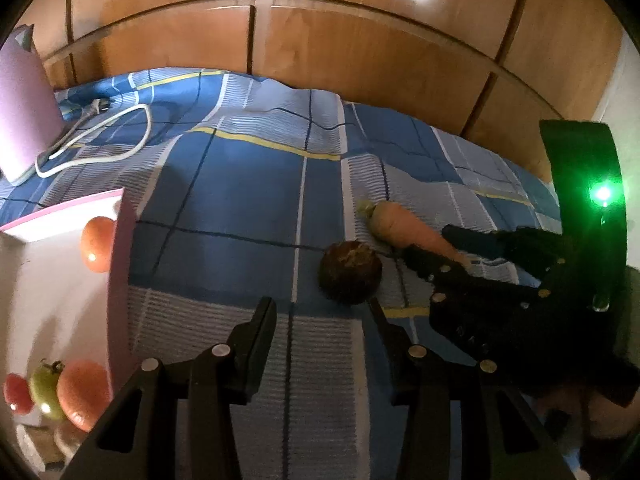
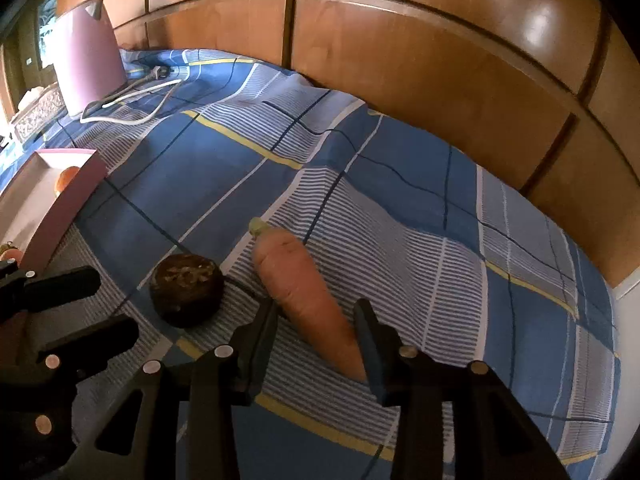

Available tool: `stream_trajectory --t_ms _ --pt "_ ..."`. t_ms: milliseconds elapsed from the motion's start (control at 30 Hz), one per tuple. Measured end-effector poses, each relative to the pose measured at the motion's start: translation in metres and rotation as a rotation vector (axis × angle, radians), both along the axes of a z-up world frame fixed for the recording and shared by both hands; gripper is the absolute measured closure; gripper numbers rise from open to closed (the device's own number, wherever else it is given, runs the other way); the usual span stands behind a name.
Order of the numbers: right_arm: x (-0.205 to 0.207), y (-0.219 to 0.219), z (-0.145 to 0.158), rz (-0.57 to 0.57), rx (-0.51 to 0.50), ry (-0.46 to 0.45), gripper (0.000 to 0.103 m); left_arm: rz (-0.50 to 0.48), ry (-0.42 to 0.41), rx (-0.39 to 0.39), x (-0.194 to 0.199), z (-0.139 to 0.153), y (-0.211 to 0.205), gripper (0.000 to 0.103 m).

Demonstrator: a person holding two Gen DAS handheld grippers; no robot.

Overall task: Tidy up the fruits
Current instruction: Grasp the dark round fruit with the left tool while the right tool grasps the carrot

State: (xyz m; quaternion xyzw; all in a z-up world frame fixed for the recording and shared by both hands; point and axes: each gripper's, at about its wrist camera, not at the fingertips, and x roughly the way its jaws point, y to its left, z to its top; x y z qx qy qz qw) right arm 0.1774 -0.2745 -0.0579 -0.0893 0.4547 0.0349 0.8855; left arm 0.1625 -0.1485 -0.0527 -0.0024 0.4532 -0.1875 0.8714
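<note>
Carrot (image 2: 308, 296) lies on the bed (image 2: 400, 208), leaf end away from the right camera, thin tip toward it and running in between the right gripper's (image 2: 316, 320) fingers. Those fingers stand partly apart; the left one shows a gap from the carrot, while the right one sits against or just beside the tapering end, and I cannot tell if it presses. I judge the carrot stiff, fairly light and smooth, so it could slide out along its taper; the thicker middle looks a safer place to pinch than the tip.

Just beside it to the left sits a dark round fruit (image 2: 186, 290) with a rough top, probably firm and apt to roll on the soft cover. The left gripper (image 1: 322, 316) points down at it from close by, fingers partly open and empty, the fruit just ahead of the tips.

Further left, a pink-edged box (image 1: 124, 248) holds an orange (image 1: 98, 244), with 3 more fruits (image 1: 52, 392) nearer the left camera. A pink kettle (image 2: 86, 52) and its white cord (image 2: 132, 108) lie at the far end of the bed.
</note>
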Motion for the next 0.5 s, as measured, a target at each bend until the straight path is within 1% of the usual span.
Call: stream_trajectory --t_ms 67,200,400,500 --pt "0.000 -0.001 0.000 -0.005 0.020 -0.007 0.064 -0.011 -0.003 -0.003 0.002 0.000 -0.004 0.058" --pt "-0.004 -0.007 0.004 -0.023 0.101 -0.004 0.076 -0.019 0.002 -0.014 0.007 -0.001 -0.010 0.058" --pt "-0.015 -0.009 0.005 -0.090 0.154 0.039 0.077 -0.023 0.011 -0.016 0.012 -0.005 -0.013 0.058" --pt "-0.022 -0.013 0.006 -0.128 0.196 0.052 0.077 -0.018 0.016 -0.027 0.015 -0.005 -0.014 0.054"
